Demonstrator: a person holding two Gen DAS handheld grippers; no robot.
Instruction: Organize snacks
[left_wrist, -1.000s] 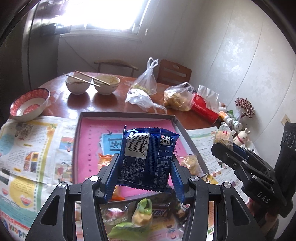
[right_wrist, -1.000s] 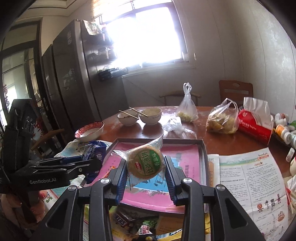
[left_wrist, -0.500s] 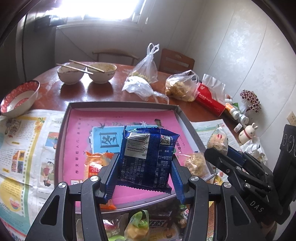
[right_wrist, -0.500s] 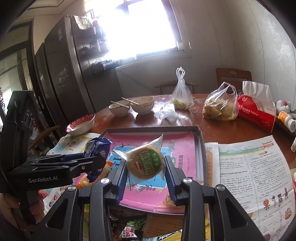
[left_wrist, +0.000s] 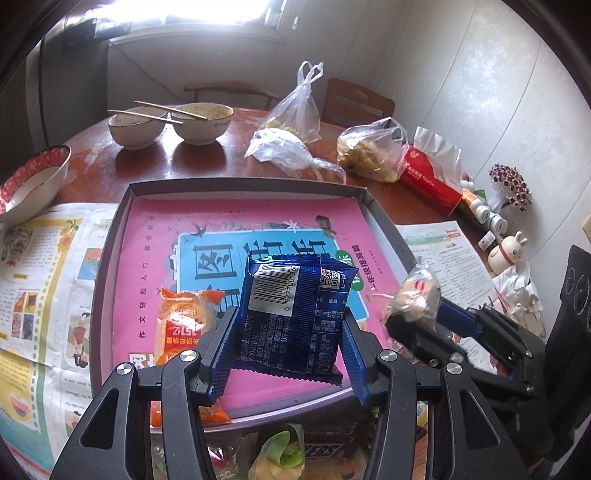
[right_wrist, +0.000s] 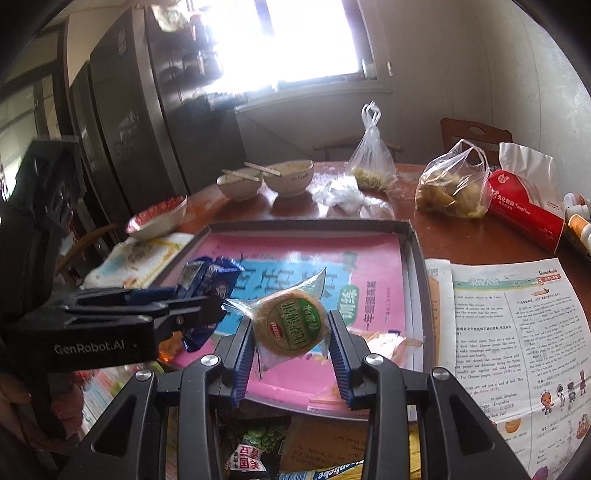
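A: Snacks, two of them, one in each hand-held gripper. The left hand-held gripper (left_wrist: 288, 343) pinches a blue snack packet (left_wrist: 295, 314) by its side edges, barcode side facing the camera. The packet stands upright, its long axis running up and away from the gripper.

B: And the other one?

A: The right hand-held gripper (right_wrist: 291, 350) pinches a round biscuit in a clear wrapper (right_wrist: 291, 325), green label facing the camera, one wrapper corner sticking up and away. Both jaws press on what they carry; neither is spread.

B: Where are they relative to the tray?

A: Both hang above the near half of a shallow grey tray (left_wrist: 240, 184) lined with a pink printed sheet (left_wrist: 236, 218). The blue packet is over the near middle, the biscuit over the near right part. From each gripper, the open pink floor lies straight ahead and below.

B: Is anything already in the tray?

A: An orange snack packet (left_wrist: 184, 321) lies flat at the near left, just beside the left gripper. A clear-wrapped snack (right_wrist: 384, 343) lies near the right wall, close by the right gripper.

B: Beyond the tray?

A: More loose snacks sit on the surface under the grippers. Newspaper (left_wrist: 40, 280) flanks the tray; bowls, plastic bags and a red tissue pack stand farther back. I judge both snacks only need lowering and releasing.
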